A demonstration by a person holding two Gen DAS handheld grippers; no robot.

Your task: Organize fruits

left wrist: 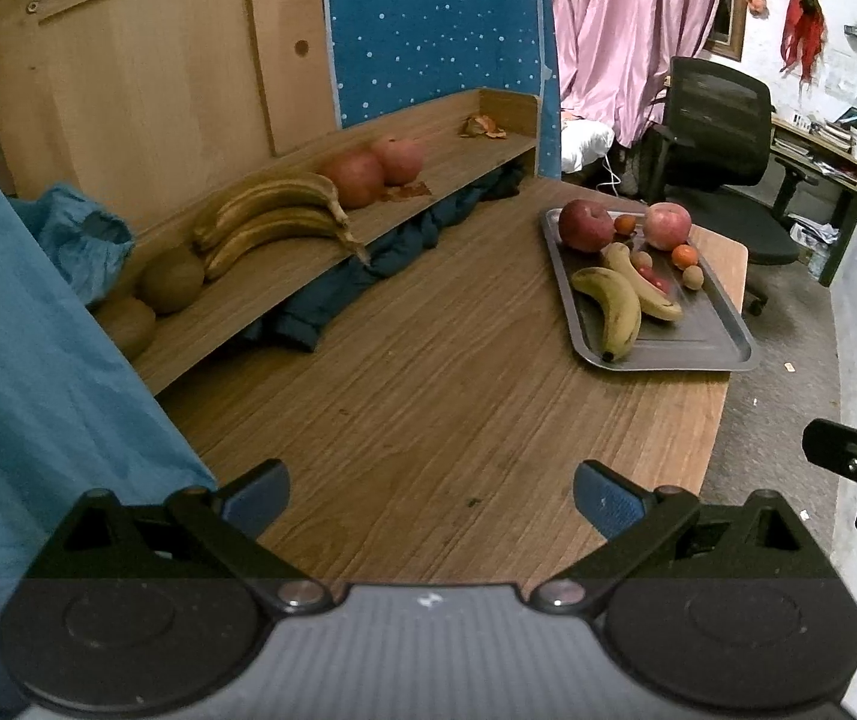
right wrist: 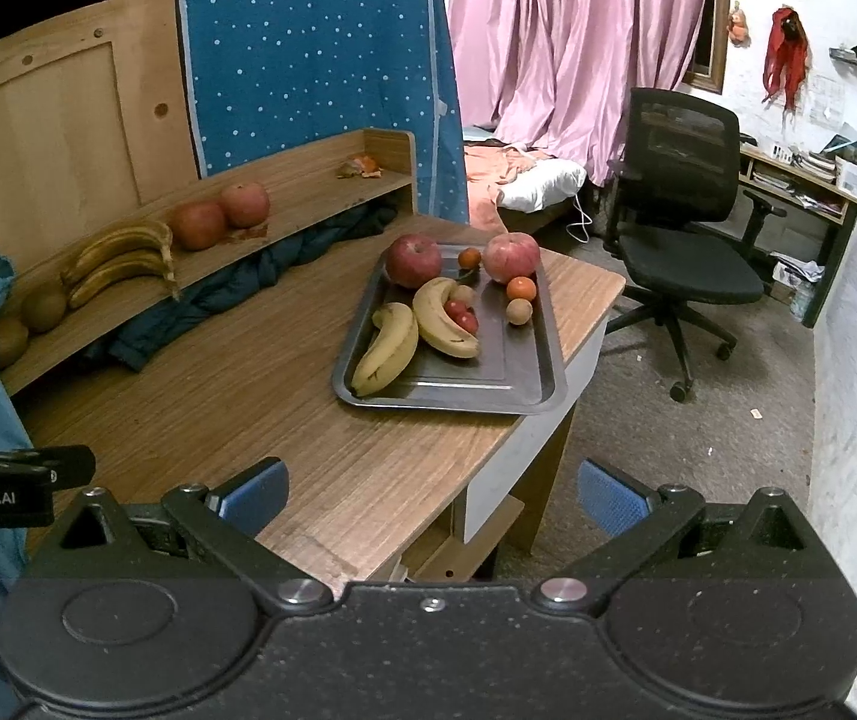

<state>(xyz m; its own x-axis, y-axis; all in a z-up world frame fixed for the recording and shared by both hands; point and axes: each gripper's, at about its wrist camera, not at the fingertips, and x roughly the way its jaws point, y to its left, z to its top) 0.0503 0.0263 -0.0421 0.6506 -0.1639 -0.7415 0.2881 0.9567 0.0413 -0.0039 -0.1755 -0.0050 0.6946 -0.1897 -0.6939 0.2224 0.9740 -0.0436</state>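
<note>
A grey metal tray [right wrist: 524, 372] [left wrist: 698, 348] rests on the wooden desk's right end. It holds two yellow bananas [right wrist: 389, 348] [left wrist: 611, 306], two red apples [right wrist: 413, 261] [left wrist: 584, 225], small oranges [right wrist: 521, 288], a brown kiwi [right wrist: 518, 311] and small red fruits [right wrist: 464, 318]. The raised shelf [left wrist: 284, 294] carries two browned bananas [left wrist: 272, 216] [right wrist: 119, 261], two apples [left wrist: 356, 177] [right wrist: 197, 225] and two kiwis [left wrist: 171, 282] [right wrist: 43, 309]. My left gripper [left wrist: 431, 498] is open over the desk's near part. My right gripper [right wrist: 431, 495] is open above the desk's front right corner. Both hold nothing.
Orange peel [left wrist: 482, 127] lies at the shelf's far end. Dark blue cloth [left wrist: 332, 300] is stuffed under the shelf. A blue fabric [left wrist: 20, 360] hangs at the left. A black office chair [right wrist: 680, 222] stands right of the desk, on grey carpet.
</note>
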